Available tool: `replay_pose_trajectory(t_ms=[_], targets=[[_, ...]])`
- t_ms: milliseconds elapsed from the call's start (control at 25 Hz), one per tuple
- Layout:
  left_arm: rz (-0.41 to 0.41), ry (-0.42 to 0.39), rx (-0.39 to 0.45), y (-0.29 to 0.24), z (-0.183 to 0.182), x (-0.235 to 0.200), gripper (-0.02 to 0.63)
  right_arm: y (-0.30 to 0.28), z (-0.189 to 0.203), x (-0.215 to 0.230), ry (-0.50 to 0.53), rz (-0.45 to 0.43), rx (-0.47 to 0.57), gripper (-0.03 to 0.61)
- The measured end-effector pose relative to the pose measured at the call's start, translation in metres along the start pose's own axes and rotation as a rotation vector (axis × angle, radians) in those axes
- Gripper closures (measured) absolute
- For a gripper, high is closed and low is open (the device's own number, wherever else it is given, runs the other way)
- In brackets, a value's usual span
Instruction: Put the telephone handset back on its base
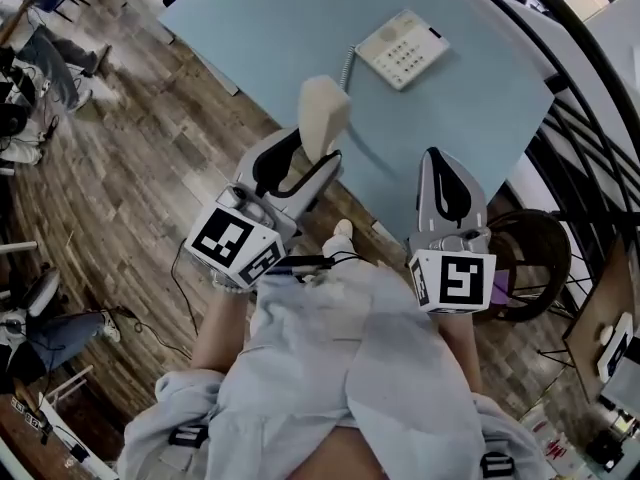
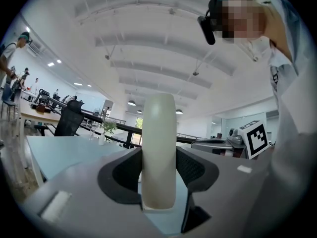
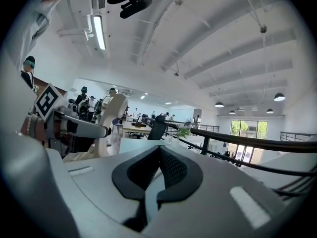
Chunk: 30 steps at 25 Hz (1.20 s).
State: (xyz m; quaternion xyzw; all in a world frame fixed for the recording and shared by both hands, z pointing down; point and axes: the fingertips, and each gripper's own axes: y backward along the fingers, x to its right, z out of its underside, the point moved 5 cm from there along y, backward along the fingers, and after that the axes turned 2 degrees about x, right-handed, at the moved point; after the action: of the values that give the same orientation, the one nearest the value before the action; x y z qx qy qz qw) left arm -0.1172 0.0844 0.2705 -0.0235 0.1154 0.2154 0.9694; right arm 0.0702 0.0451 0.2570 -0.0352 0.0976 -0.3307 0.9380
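Observation:
A cream telephone handset (image 1: 323, 115) stands upright in my left gripper (image 1: 303, 163), which is shut on its lower part. In the left gripper view the handset (image 2: 158, 150) fills the gap between the dark pads. Its coiled cord (image 1: 347, 68) runs to the white telephone base (image 1: 402, 48) at the far side of the pale blue table (image 1: 270, 38). My right gripper (image 1: 444, 190) is shut with nothing in it, near the table's front edge; its jaws (image 3: 157, 168) meet. The handset (image 3: 110, 118) also shows at the left in the right gripper view.
A round dark stool (image 1: 530, 258) stands to the right of the right gripper. A black railing (image 1: 590, 128) curves along the right side. Wooden floor (image 1: 130, 168) lies left of the table, with office chairs and people at the far left.

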Motion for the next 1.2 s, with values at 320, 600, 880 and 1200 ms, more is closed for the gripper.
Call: replay_pose_trajectory(t_ms=[320,600,880,1200], targets=[[-0.037,0.01,-0.016,-0.038,0.003,-0.006,0.407,-0.024,0.01,0.037,-0.019,-0.03,-0.008,0.574],[-0.057,-0.001,-0.025,-0.047,0.002,-0.003,0.407,-0.027,0.012,0.048,-0.024,-0.047,-0.002,0.574],[-0.054,0.013,-0.033,-0.056,0.002,-0.003,0.407,-0.027,0.014,0.054,-0.029,-0.047,-0.005,0.573],[-0.043,0.008,-0.045,-0.067,0.004,-0.005,0.407,-0.025,0.017,0.061,-0.033,-0.019,-0.005,0.574]])
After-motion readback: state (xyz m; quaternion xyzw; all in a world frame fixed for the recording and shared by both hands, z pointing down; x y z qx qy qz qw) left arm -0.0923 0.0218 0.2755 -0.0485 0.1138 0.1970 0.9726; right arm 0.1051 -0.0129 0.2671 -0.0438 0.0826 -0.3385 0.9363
